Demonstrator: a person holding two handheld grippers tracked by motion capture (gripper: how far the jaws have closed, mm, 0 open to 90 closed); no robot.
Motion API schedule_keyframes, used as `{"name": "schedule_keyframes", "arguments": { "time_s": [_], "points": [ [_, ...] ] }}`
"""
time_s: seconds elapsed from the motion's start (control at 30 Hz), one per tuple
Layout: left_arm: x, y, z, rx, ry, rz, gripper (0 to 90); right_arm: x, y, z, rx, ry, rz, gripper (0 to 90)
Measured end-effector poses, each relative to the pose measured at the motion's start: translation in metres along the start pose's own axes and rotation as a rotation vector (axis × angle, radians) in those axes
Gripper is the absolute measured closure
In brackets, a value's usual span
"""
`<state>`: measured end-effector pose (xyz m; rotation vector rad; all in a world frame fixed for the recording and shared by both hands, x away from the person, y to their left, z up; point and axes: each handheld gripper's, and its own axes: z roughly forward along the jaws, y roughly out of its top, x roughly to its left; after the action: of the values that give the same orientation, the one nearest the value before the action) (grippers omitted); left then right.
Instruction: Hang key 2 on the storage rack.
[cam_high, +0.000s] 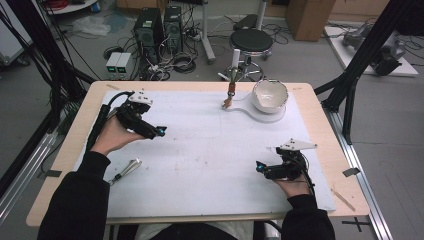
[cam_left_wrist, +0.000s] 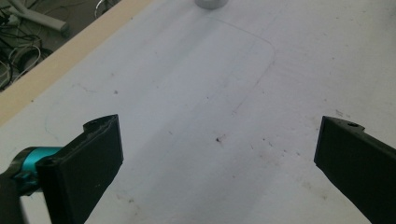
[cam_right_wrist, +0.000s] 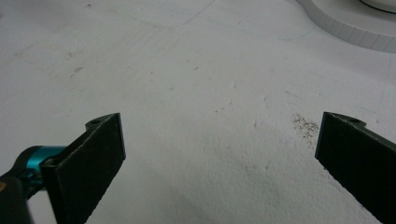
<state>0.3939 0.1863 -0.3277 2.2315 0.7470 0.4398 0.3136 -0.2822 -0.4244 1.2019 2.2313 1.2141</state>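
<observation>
My left gripper (cam_high: 159, 131) is held above the left half of the white mat (cam_high: 200, 155), jaws wide apart with nothing between them; its own view shows my left gripper (cam_left_wrist: 219, 154) over bare mat. My right gripper (cam_high: 260, 166) hovers near the front right of the mat, also open and empty, and my right gripper (cam_right_wrist: 219, 154) looks across bare mat toward a white round base (cam_right_wrist: 355, 28). A white bowl (cam_high: 270, 95) sits on that round white base (cam_high: 267, 117) at the back right. A brush-like tool with a white handle (cam_high: 232, 75) stands tilted beside the bowl.
A small metal clip-like object (cam_high: 127, 169) lies on the mat's front left, near the left sleeve. The wooden table edge (cam_high: 320, 130) frames the mat. Behind the table are a black stool (cam_high: 251, 40), computer towers (cam_high: 157, 25) and cables on the floor.
</observation>
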Motion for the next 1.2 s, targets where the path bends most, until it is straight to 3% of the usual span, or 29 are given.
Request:
{"name": "schedule_keyframes", "arguments": {
  "time_s": [0.17, 0.33, 0.57, 0.97, 1.2],
  "points": [
    [-0.002, -0.01, 0.0, 0.017, -0.001, 0.0, 1.7, 0.0, 0.0, -0.001, -0.001, -0.002, 0.003, 0.6],
    [-0.004, -0.024, -0.005, 0.024, -0.027, -0.031, 1.7, 0.001, 0.0, 0.0, 0.002, -0.001, 0.003, 0.6],
    [-0.003, -0.056, -0.017, 0.048, 0.006, -0.064, 1.7, 0.001, 0.0, 0.0, 0.002, 0.005, -0.004, 0.6],
    [-0.007, -0.096, -0.03, 0.087, 0.011, -0.131, 1.7, 0.002, 0.0, 0.0, 0.002, 0.001, 0.001, 0.6],
    [-0.016, -0.114, -0.034, 0.121, -0.004, -0.138, 1.8, 0.001, 0.0, 0.0, -0.002, -0.003, -0.003, 0.6]
  ]
}}
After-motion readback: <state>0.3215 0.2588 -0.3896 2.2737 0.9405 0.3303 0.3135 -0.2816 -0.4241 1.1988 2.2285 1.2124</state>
